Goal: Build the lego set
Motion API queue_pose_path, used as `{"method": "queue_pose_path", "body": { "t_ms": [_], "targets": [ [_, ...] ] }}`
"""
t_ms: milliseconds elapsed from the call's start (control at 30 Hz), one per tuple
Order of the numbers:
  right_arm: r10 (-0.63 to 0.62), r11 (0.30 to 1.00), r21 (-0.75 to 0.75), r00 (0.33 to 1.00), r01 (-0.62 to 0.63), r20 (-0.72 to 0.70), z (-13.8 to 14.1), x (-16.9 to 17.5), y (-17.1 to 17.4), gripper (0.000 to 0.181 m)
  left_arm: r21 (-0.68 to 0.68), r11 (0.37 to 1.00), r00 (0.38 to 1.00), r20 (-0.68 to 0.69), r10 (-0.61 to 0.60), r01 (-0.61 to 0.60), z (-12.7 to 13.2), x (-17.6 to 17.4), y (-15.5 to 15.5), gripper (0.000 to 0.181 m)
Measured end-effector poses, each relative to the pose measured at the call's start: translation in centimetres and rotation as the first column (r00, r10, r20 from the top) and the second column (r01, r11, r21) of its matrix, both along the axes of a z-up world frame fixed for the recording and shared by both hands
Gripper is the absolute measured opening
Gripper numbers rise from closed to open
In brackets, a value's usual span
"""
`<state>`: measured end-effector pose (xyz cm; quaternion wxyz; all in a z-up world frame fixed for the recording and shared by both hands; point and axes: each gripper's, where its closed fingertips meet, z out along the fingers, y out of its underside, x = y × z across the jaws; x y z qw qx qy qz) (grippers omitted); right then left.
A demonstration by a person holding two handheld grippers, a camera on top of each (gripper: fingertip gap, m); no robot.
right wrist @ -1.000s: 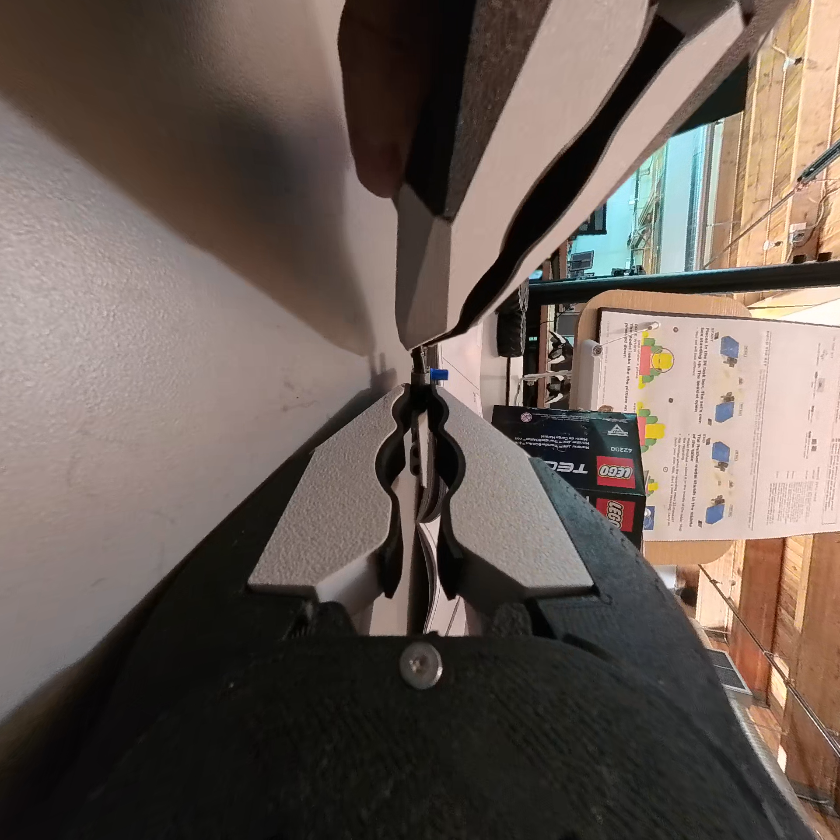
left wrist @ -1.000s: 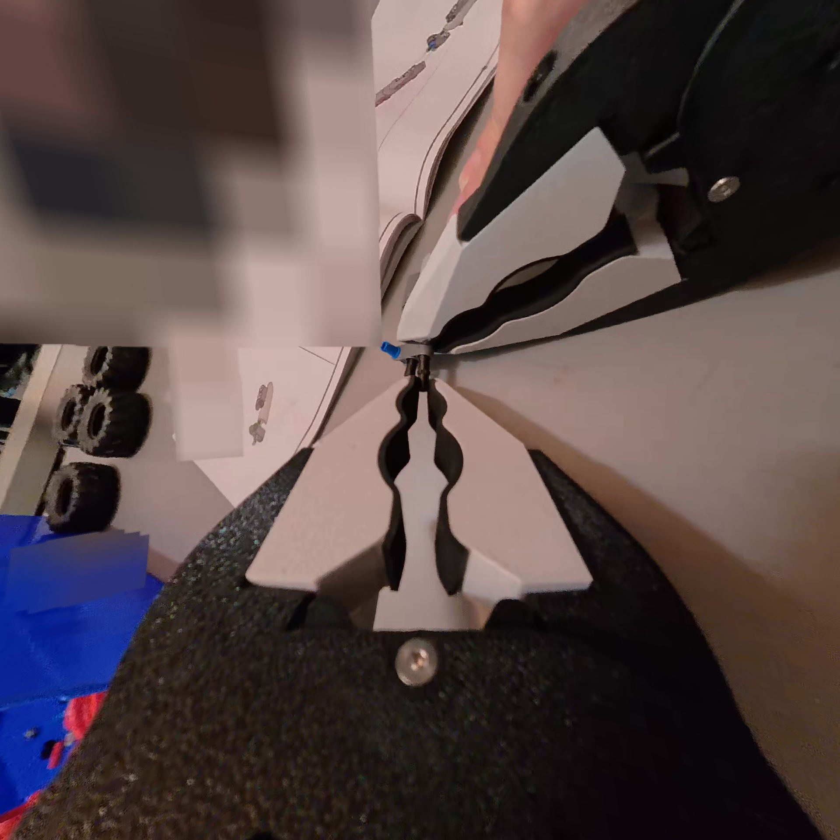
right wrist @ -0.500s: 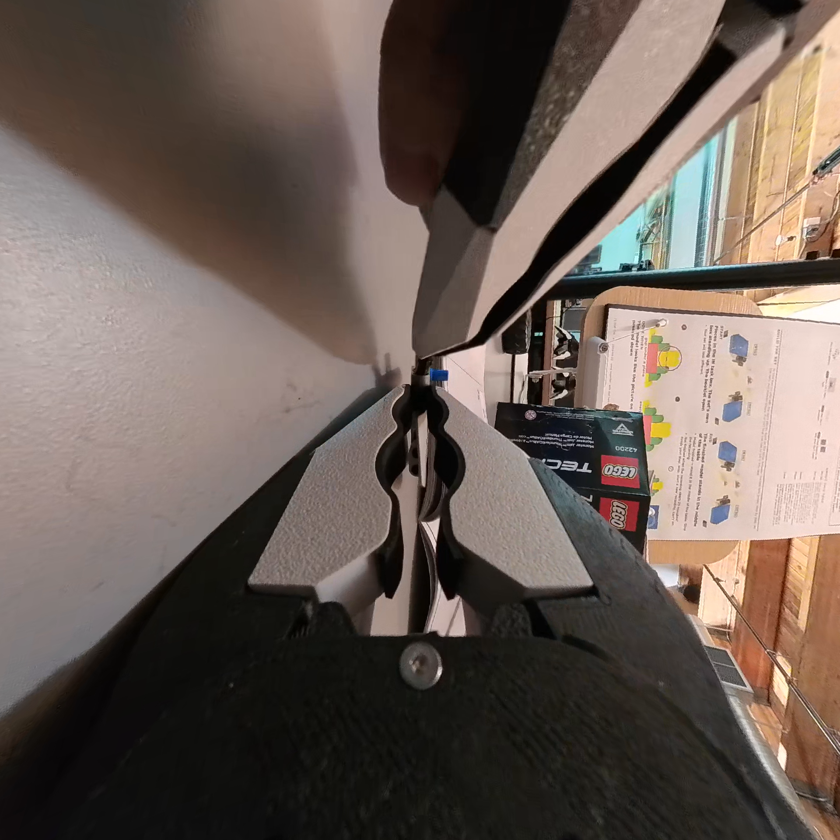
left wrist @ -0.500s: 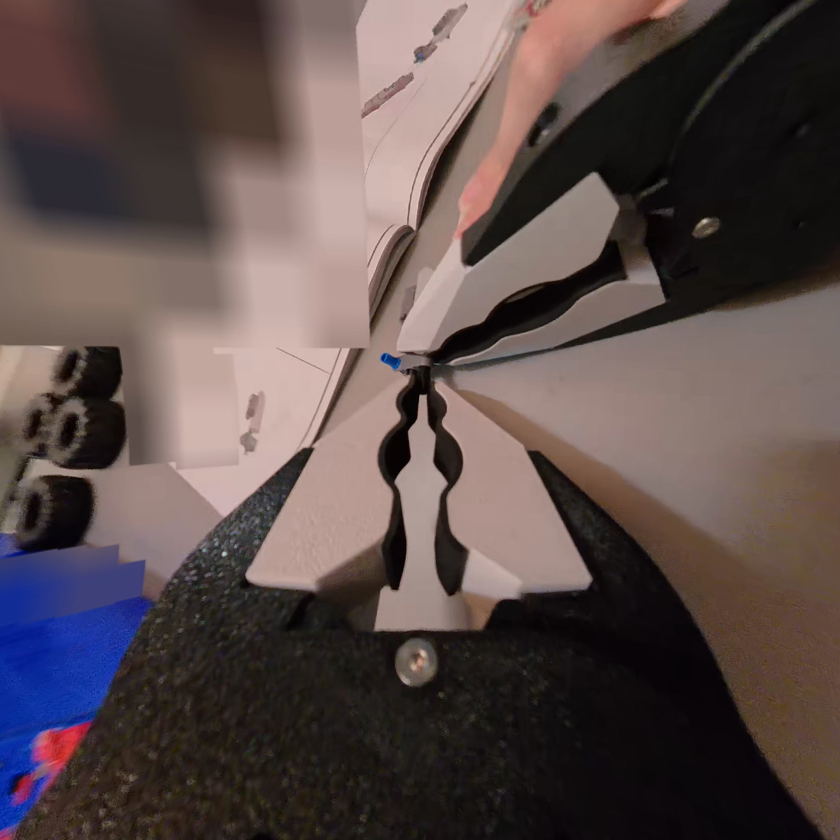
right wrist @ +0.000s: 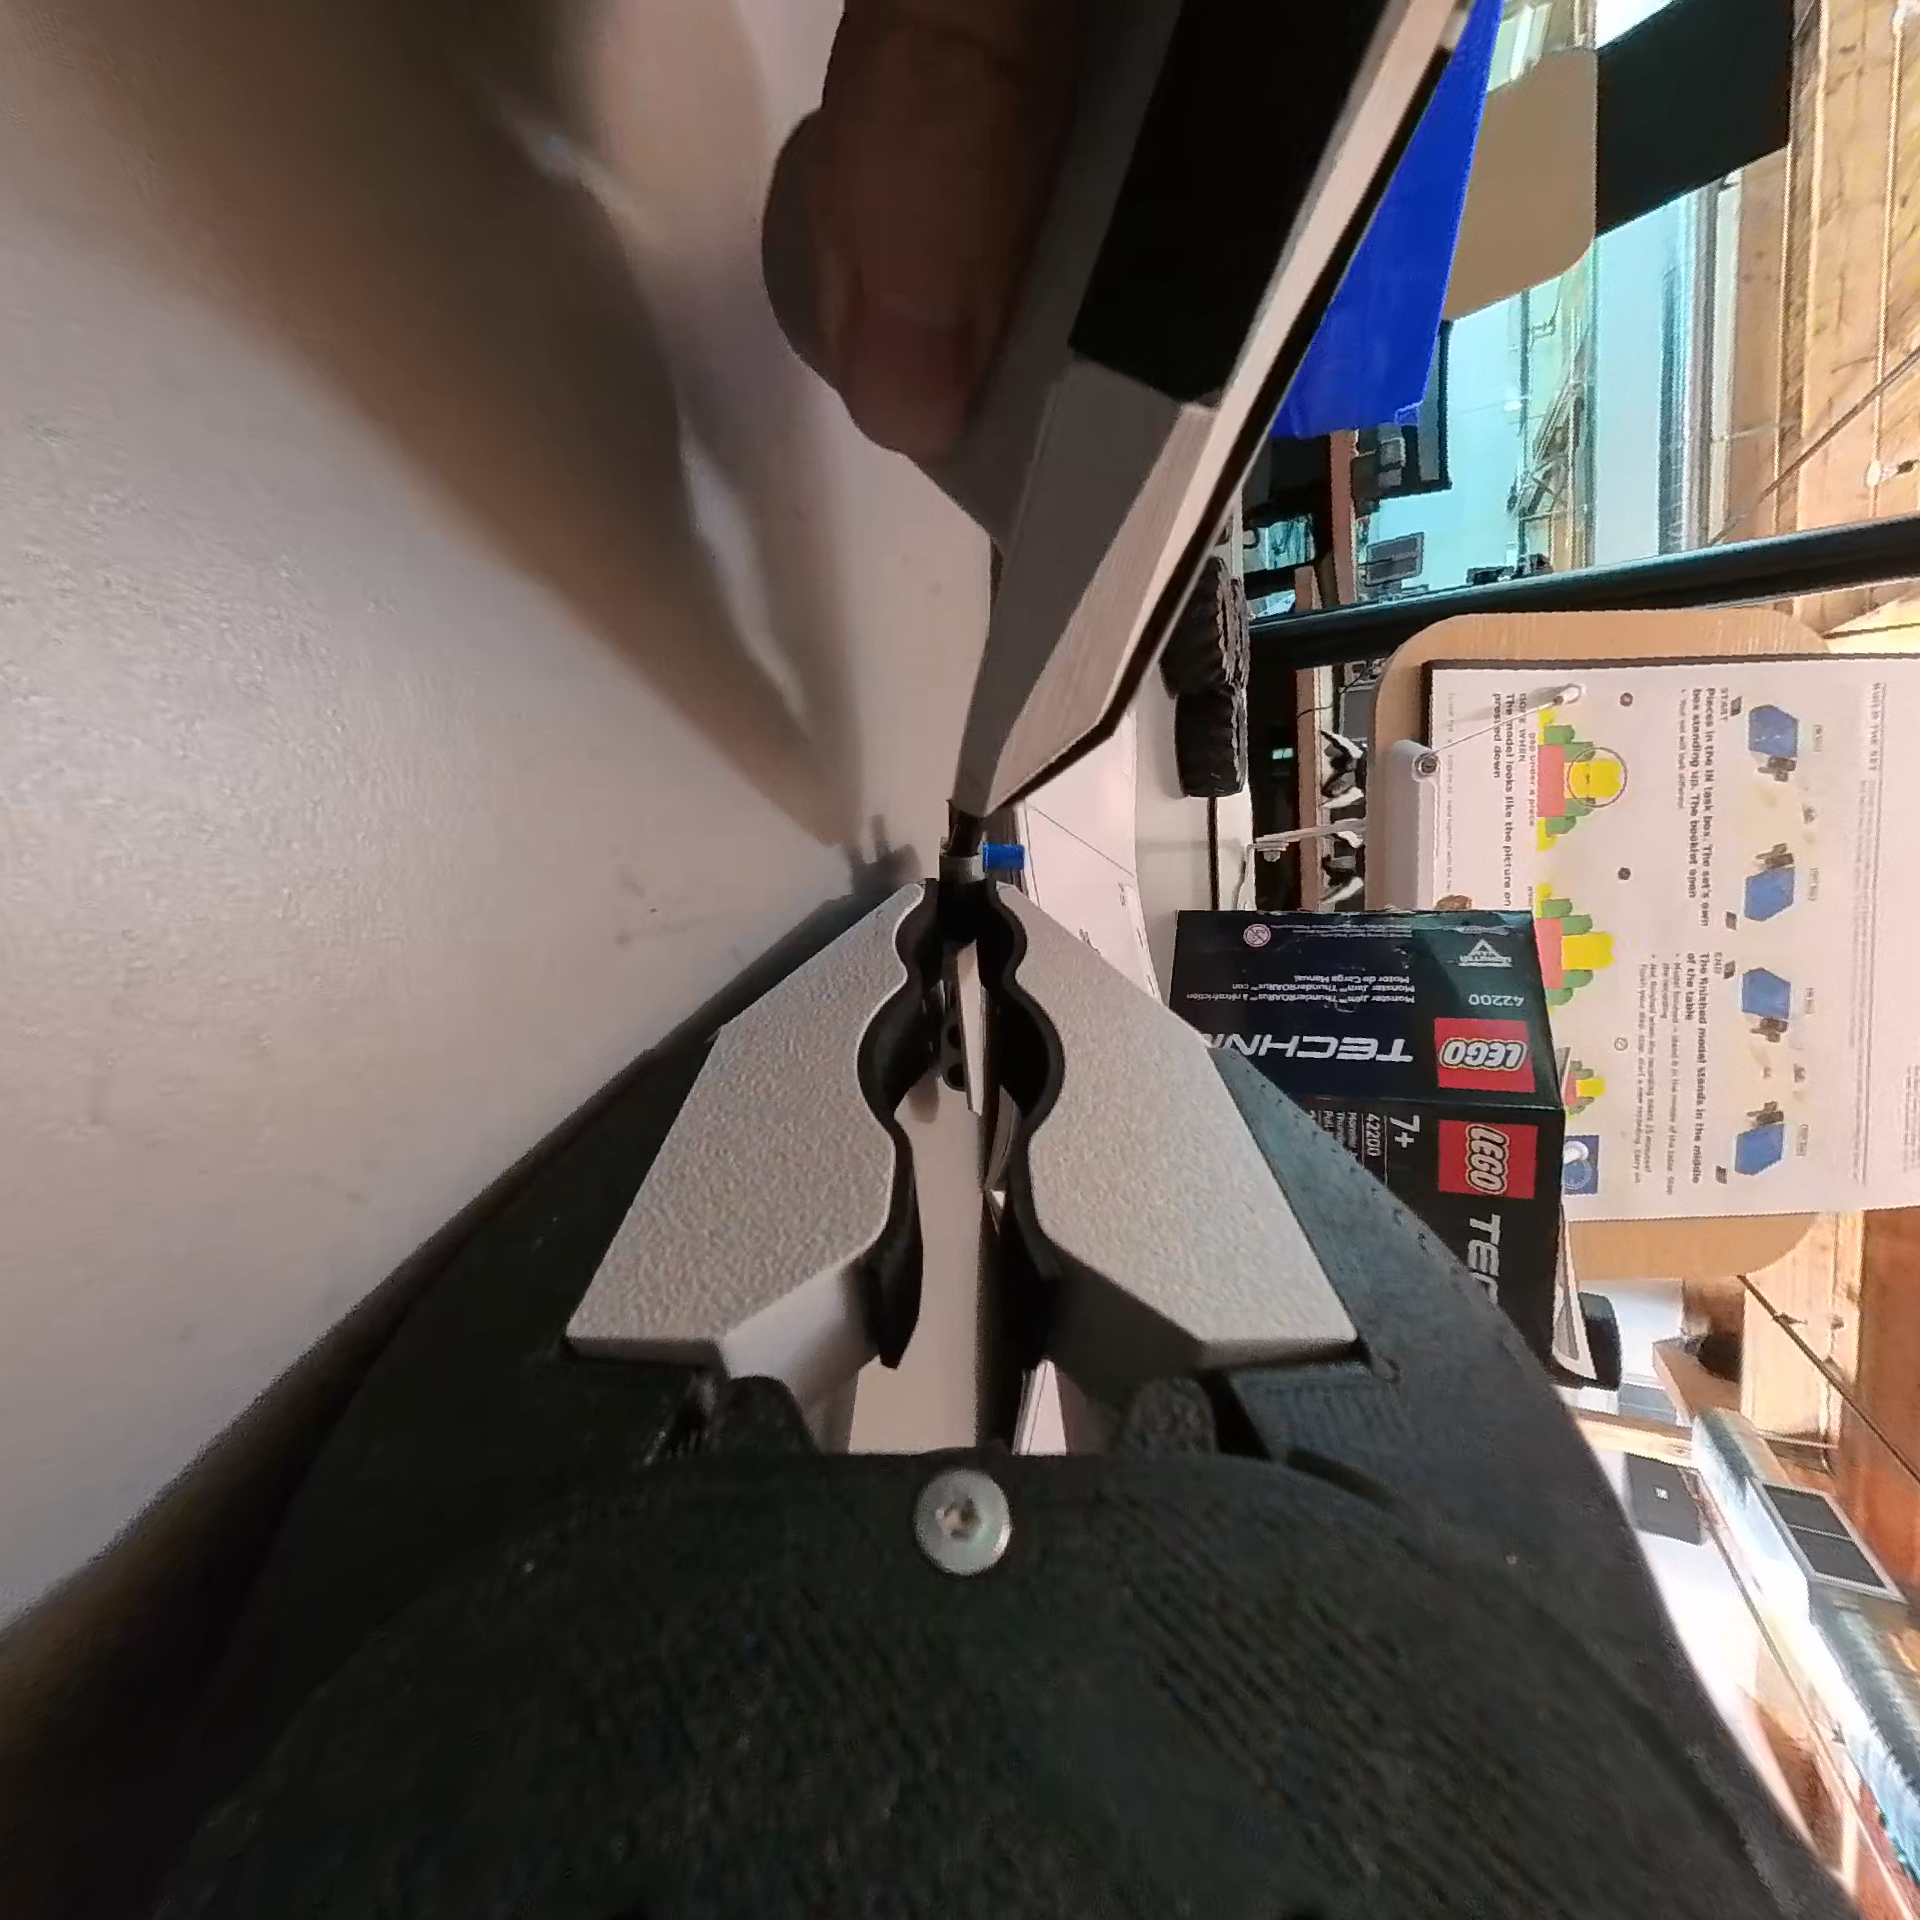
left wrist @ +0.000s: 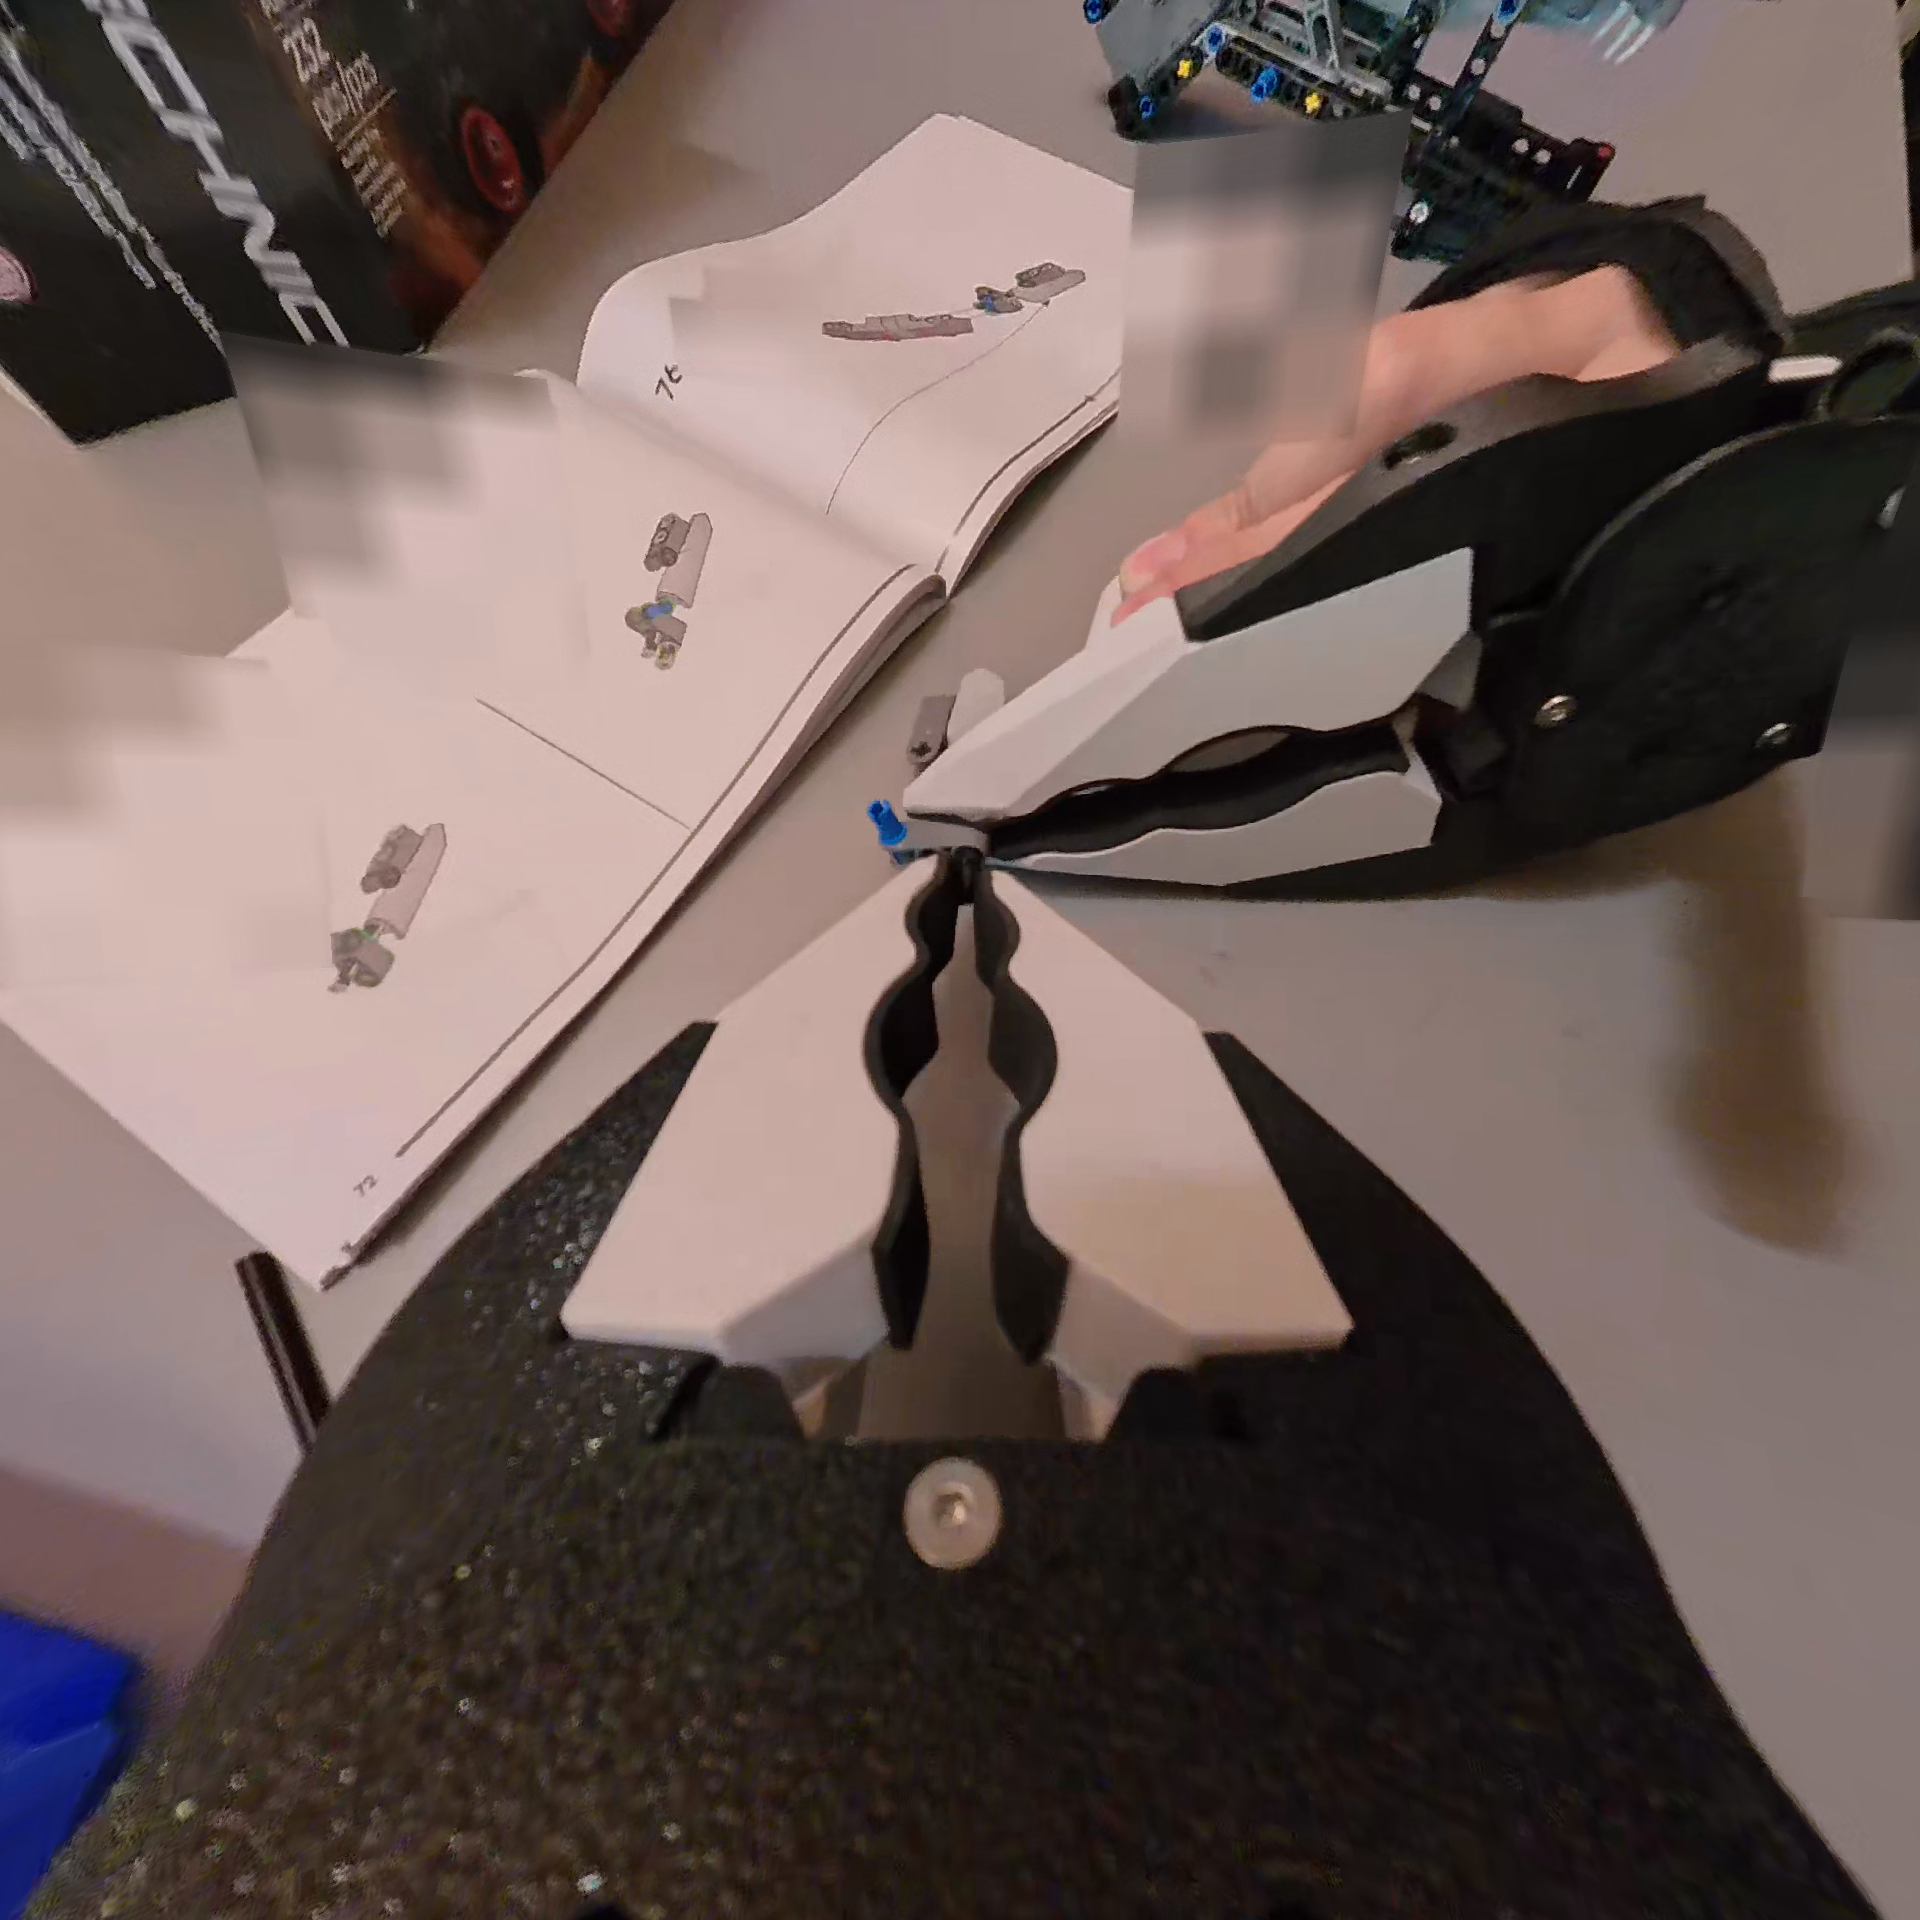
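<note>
My left gripper [left wrist: 961, 868] pinches a small black piece; my right gripper [left wrist: 951, 821] clamps the blue pin [left wrist: 884, 821], tips meeting just above the worktop [left wrist: 1455, 1091], likely to press them together.

Left wrist view: looks down along the left gripper [left wrist: 961, 868], close above the grey table [left wrist: 1455, 1091], toward the open instruction booklet [left wrist: 582, 748].
Right wrist view: rolled sideways, skimming the table.
Shared: both fingertip pairs meeting at the blue pin [left wrist: 883, 821].
</note>
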<state>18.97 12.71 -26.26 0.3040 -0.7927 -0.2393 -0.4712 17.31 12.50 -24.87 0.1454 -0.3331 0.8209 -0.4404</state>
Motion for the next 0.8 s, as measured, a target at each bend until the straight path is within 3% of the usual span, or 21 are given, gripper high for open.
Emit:
{"method": "queue_pose_path", "body": {
  "t_ms": [100,233,333,567,800],
  "targets": [
    [-0.007,1.000,0.000,1.000,0.007,-0.008,0.0,0.1,0.0,0.004,0.104,0.994,0.993,0.109,-0.040,0.029,0.1,0.1,-0.2,0.000],
    [-0.013,1.000,0.013,0.999,0.013,-0.041,-0.1,0.1,0.0,0.005,0.037,0.999,1.000,0.005,-0.004,0.004,-0.4,0.1,0.1,0.000],
    [-0.012,1.000,0.023,0.999,0.014,-0.053,0.0,0.2,0.0,0.005,0.064,0.998,0.999,-0.045,0.007,-0.004,-1.2,0.0,0.2,0.001],
    [-0.008,1.000,0.014,1.000,0.009,-0.014,0.1,0.1,0.1,0.004,0.092,0.996,1.000,0.026,0.001,-0.003,-0.8,0.1,0.1,0.000],
    [-0.028,0.999,-0.024,0.998,0.029,0.055,0.1,0.2,0.0,0.005,0.380,0.924,0.976,0.213,-0.053,-0.033,-0.8,0.3,0.2,0.000]
  ]
}}
